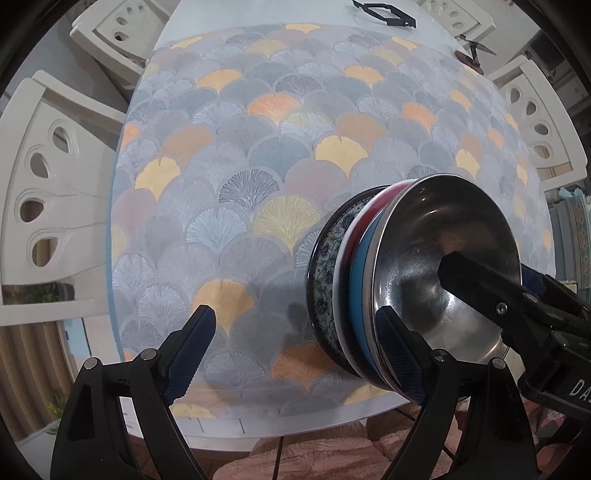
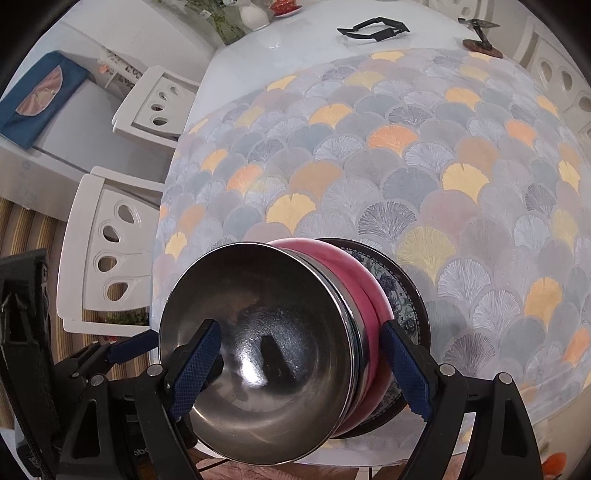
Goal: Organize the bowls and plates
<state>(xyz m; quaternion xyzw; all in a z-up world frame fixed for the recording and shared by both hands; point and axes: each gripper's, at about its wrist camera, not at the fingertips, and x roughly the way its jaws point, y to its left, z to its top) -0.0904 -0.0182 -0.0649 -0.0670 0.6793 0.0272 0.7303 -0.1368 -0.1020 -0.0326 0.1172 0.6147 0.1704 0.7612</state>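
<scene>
A stack of dishes sits near the table's front edge: a steel bowl (image 1: 443,258) on top, then a blue rim (image 1: 356,280), a red and pink bowl (image 2: 354,273), and a floral dark-rimmed plate (image 1: 325,266) at the bottom. My right gripper (image 2: 301,369) is open with its jaws astride the stack; its left finger (image 2: 195,365) is inside the steel bowl (image 2: 266,350), its right finger (image 2: 406,365) outside by the pink bowl. My left gripper (image 1: 295,354) is open and empty; its right finger (image 1: 399,354) is beside the stack's rim.
The table has a fan-patterned cloth (image 1: 280,155). White chairs (image 1: 48,177) stand on the left and right. A black frame (image 2: 373,29) and a small stand (image 2: 480,37) lie at the far end. A vase (image 2: 255,14) stands at the far left corner.
</scene>
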